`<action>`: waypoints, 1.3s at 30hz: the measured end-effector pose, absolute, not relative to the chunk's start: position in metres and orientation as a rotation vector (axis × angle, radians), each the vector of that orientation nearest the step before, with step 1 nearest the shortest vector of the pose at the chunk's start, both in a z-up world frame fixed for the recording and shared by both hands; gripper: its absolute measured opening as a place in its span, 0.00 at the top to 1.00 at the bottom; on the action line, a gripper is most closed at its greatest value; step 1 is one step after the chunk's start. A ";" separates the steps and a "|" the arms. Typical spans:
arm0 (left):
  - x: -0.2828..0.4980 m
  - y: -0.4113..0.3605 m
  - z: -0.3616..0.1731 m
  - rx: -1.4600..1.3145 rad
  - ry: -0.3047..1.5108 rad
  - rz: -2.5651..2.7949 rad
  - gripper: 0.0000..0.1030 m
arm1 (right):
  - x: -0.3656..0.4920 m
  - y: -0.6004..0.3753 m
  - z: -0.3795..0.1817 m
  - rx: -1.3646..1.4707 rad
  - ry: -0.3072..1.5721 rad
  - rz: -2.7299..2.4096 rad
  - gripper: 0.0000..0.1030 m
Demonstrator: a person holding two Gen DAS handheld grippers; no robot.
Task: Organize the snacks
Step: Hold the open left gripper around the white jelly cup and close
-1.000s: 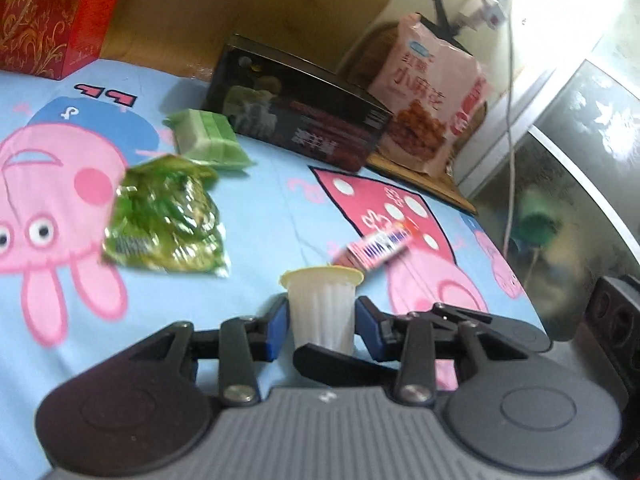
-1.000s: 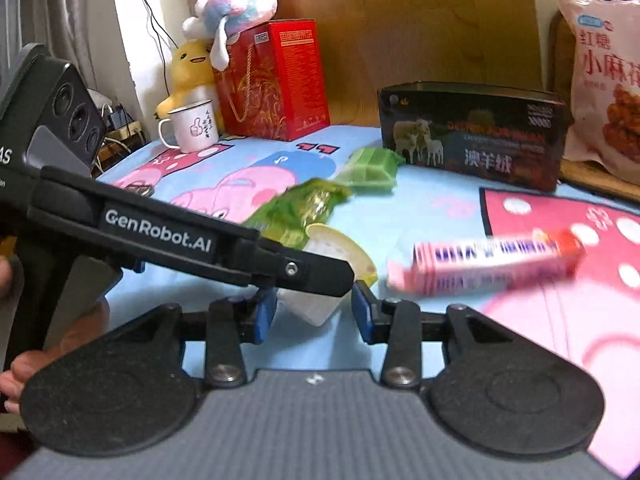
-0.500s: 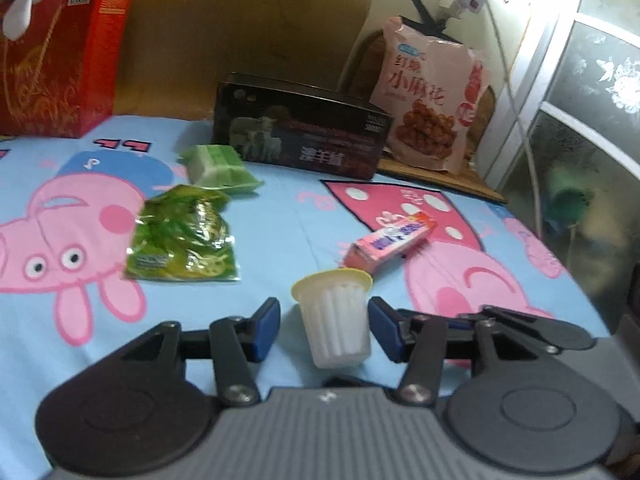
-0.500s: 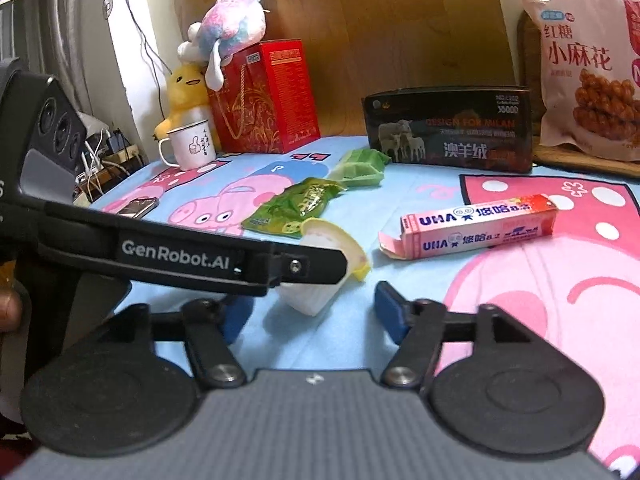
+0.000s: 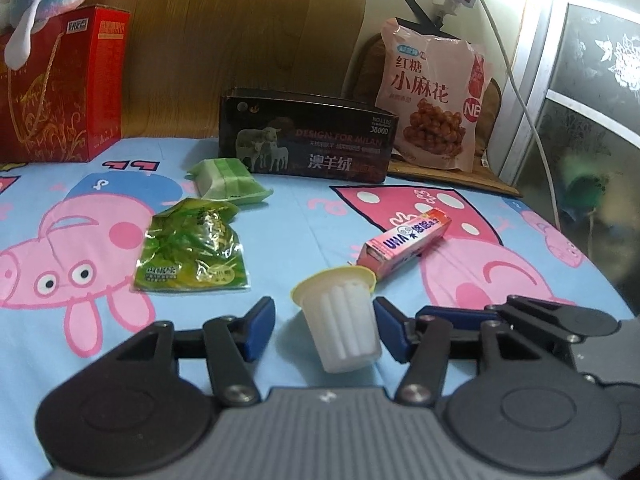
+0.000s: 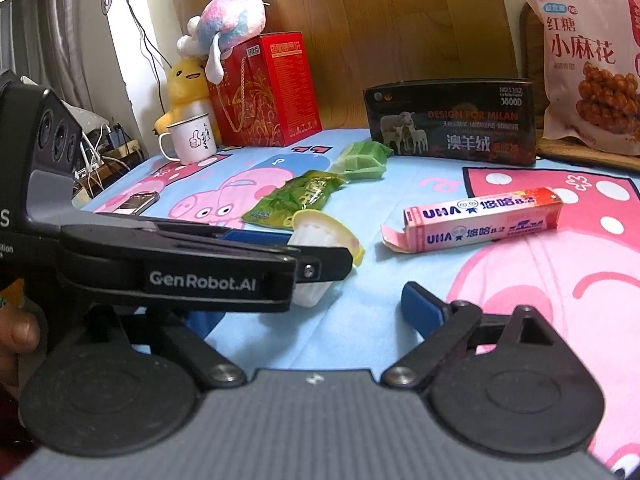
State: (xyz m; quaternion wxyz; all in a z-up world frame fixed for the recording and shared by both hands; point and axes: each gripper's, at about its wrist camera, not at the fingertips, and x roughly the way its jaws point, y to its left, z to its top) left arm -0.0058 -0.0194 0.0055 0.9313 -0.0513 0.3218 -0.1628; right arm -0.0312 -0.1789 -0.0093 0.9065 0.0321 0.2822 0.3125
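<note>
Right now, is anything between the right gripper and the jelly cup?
Yes: the left gripper lies across the jelly cup, which sits between its fingers. Both grippers' jaws have just been opening; the right gripper holds nothing.

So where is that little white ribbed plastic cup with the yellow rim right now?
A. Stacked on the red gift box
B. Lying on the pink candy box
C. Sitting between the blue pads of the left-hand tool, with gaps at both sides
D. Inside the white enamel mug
C: the white ribbed plastic cup sits on the cartoon bedsheet between the left gripper's blue pads, gaps showing on both sides.
</note>
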 end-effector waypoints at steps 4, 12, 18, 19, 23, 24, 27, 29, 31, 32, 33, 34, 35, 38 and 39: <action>-0.006 -0.021 0.005 -0.092 0.656 -0.321 0.43 | -0.031 -0.179 -0.009 0.068 0.583 0.646 0.06; -0.006 -0.020 0.004 -0.091 0.654 -0.300 0.37 | -0.032 -0.179 -0.009 0.076 0.583 0.649 0.06; -0.006 -0.019 0.004 -0.084 0.657 -0.287 0.31 | -0.031 -0.179 -0.009 0.075 0.583 0.649 0.06; -0.006 -0.019 0.004 -0.083 0.657 -0.288 0.31 | -0.031 -0.179 -0.009 0.074 0.583 0.648 0.06; -0.007 -0.020 0.004 -0.084 0.658 -0.287 0.30 | -0.031 -0.179 -0.009 0.074 0.583 0.648 0.06; -0.006 -0.020 0.004 -0.085 0.658 -0.287 0.28 | -0.031 -0.179 -0.009 0.074 0.583 0.649 0.06; -0.006 -0.020 0.004 -0.087 0.660 -0.286 0.27 | -0.031 -0.179 -0.009 0.073 0.583 0.649 0.05; -0.006 -0.020 0.004 -0.086 0.661 -0.285 0.22 | -0.031 -0.179 -0.009 0.070 0.584 0.650 0.05; -0.005 -0.019 0.004 -0.087 0.664 -0.277 0.12 | -0.031 -0.178 -0.009 0.069 0.584 0.650 0.05; -0.005 -0.018 0.004 -0.091 0.665 -0.275 0.12 | -0.032 -0.178 -0.009 0.069 0.584 0.649 0.05; -0.004 -0.017 0.004 -0.097 0.667 -0.274 0.11 | -0.032 -0.178 -0.009 0.070 0.584 0.650 0.05; -0.004 -0.016 0.004 -0.101 0.667 -0.273 0.10 | -0.032 -0.178 -0.009 0.070 0.584 0.649 0.05; -0.004 -0.016 0.004 -0.102 0.668 -0.271 0.09 | -0.032 -0.178 -0.009 0.070 0.584 0.649 0.05; -0.004 -0.015 0.004 -0.105 0.669 -0.262 0.06 | -0.031 -0.178 -0.009 0.069 0.584 0.649 0.04; -0.004 -0.015 0.004 -0.107 0.670 -0.260 0.06 | -0.031 -0.178 -0.009 0.069 0.584 0.649 0.04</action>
